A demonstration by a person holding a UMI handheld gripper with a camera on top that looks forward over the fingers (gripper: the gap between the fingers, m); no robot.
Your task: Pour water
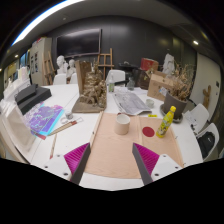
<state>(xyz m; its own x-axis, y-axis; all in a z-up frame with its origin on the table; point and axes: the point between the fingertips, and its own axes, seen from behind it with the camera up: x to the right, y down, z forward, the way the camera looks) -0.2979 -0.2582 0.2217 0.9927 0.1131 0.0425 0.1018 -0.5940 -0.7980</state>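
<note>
My gripper [112,165] is open and empty, its two magenta pads [76,156] wide apart above a tan mat [112,145] on the white table [180,135]. Beyond the fingers on the mat stand a beige cup [122,123], a small red cup or lid [148,131] and a yellow bottle [166,122] to the right. Nothing stands between the fingers.
A brown sculpture-like object on a board [92,92] stands at the back left. A colourful book [43,119] and pencils [62,127] lie left. Papers [130,100], boxes [160,85] and black items [30,97] crowd the rest of the table. A chair [205,125] stands right.
</note>
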